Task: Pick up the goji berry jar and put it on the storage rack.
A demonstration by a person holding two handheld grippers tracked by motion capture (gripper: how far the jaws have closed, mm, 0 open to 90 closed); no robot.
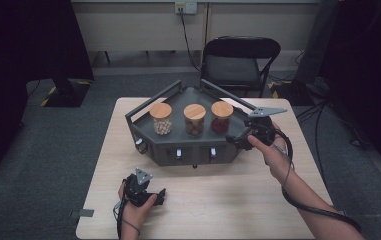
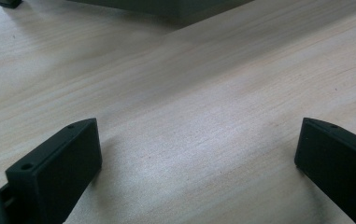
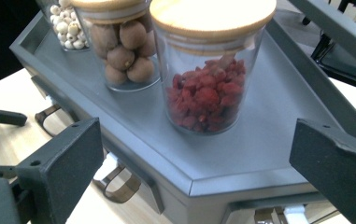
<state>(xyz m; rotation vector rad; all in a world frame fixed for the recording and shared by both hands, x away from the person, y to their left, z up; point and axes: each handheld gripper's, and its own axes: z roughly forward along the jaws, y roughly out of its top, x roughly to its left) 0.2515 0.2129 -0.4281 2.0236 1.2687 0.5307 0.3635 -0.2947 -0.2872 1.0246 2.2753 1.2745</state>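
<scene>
High view: the right gripper (image 1: 241, 137) is seen right of frame centre, held at the right front corner of the grey tray (image 1: 143, 116), pointed toward the jar of red dried fruit (image 1: 221, 117) (the rightmost of three wood-lidded jars). The left gripper (image 1: 159, 196) is rested low in the frame, lower centre-left, on the table (image 1: 103, 165), well apart from the tray.

In the right gripper view the jaws are spread wide with nothing between them; the red-fruit jar (image 3: 208, 88) is centred in the upper half of that frame, standing upright on the tray floor (image 3: 269, 140), with the jar of brown nuts (image 3: 124, 56) just beside it at upper left and the jar of white seeds (image 3: 66, 28) at the far upper left. In the left gripper view the jaws are also apart, over bare wood (image 2: 189, 116).

Step judged in hand: approach to the red-fruit jar, no grasp yet. The next move would call for the jaws to be carried over the tray rim and centred around the glass body below the lid, then closed (the neighbouring jar is close, so clearance on that side is tight).

Surface: pale wood-grain tabletop, matte. Room: grey carpet, a black folding chair (image 1: 240, 60) behind the table at upper centre, a wall socket (image 1: 185, 7) at the top edge, dark shapes at both upper corners.
</scene>
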